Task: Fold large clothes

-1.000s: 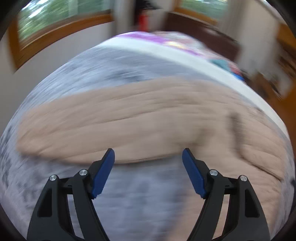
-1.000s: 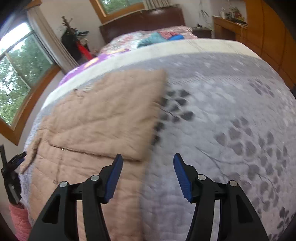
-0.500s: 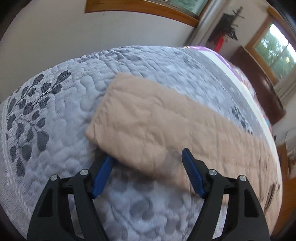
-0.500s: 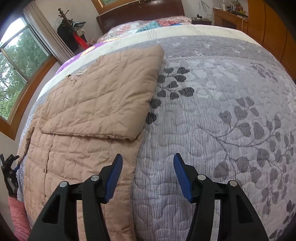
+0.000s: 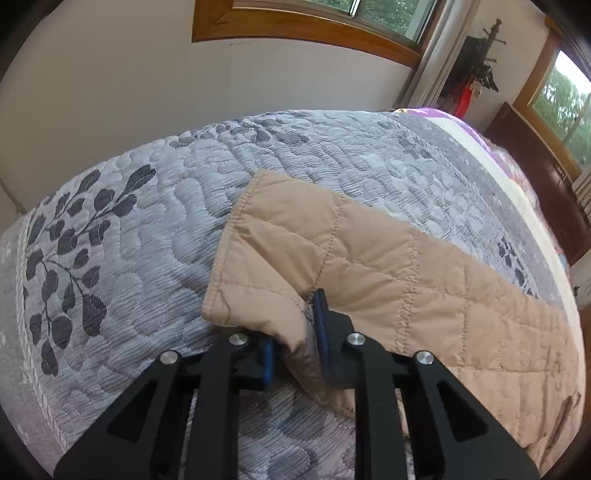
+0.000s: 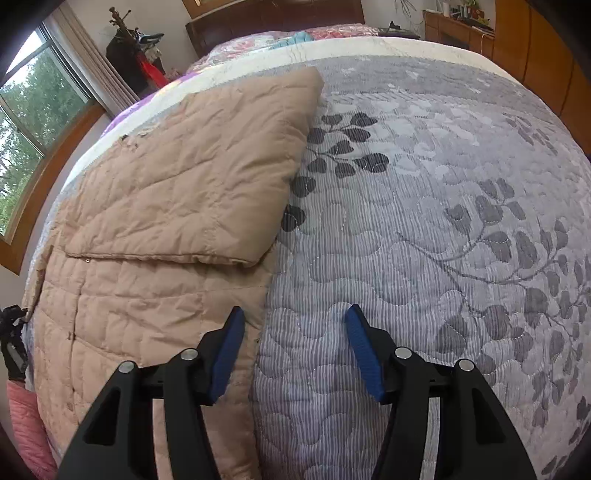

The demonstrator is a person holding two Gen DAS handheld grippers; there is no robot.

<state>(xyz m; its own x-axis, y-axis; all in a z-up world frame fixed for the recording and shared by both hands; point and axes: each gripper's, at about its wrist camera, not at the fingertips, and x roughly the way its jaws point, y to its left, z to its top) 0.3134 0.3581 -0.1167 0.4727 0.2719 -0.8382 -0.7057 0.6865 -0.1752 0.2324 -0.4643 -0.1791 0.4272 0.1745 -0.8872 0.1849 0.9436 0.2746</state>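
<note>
A tan quilted coat (image 5: 388,269) lies spread on a grey leaf-patterned bedspread (image 5: 129,236). In the left wrist view my left gripper (image 5: 295,343) is shut on the coat's near corner, with fabric bunched between the blue pads. In the right wrist view the coat (image 6: 166,206) lies at left with one part folded over its body. My right gripper (image 6: 295,347) is open and empty, its left finger over the coat's right edge and its right finger over the bedspread (image 6: 443,221). The left gripper (image 6: 14,343) shows at the far left edge.
A white wall and wooden window frame (image 5: 295,26) stand beyond the bed. A dark headboard (image 6: 273,18), pillows and wooden furniture (image 6: 517,40) are at the far end. A pink item (image 6: 26,428) hangs at the lower left.
My left gripper has swung to the coat's corner and shut on it. My right gripper has come down closer to the coat's right edge and stays open.
</note>
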